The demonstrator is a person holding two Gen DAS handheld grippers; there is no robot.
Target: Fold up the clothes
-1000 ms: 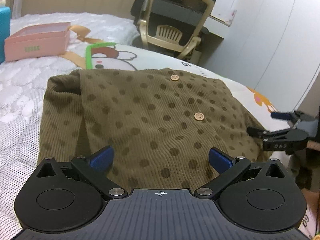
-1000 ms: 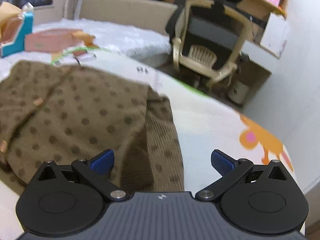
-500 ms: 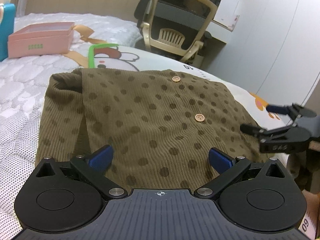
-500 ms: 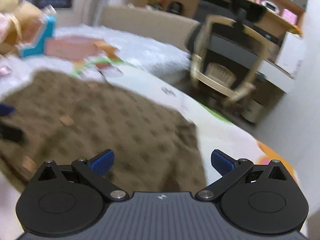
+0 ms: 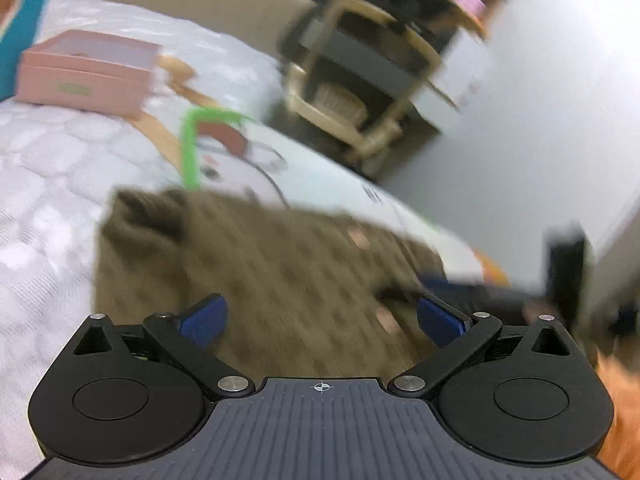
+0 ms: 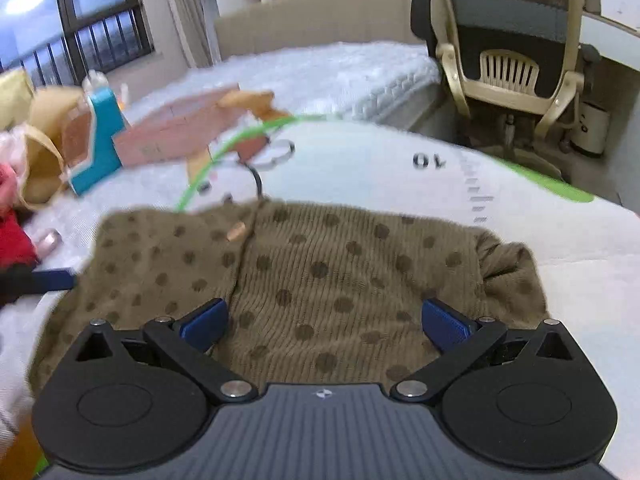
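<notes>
White quilted bedding (image 6: 320, 76) and a printed play mat (image 6: 520, 216) fill the scene, and an olive dotted cardigan (image 6: 320, 276) lies folded flat on the mat, buttons showing. Left gripper (image 5: 320, 320) hangs over the garment's near edge, blue pads spread wide, nothing between them; that view is badly blurred. Right gripper (image 6: 324, 322) hovers over the near hem, also wide apart and empty. Pink box (image 5: 88, 74) sits beyond, office chair (image 6: 508, 40) behind.
</notes>
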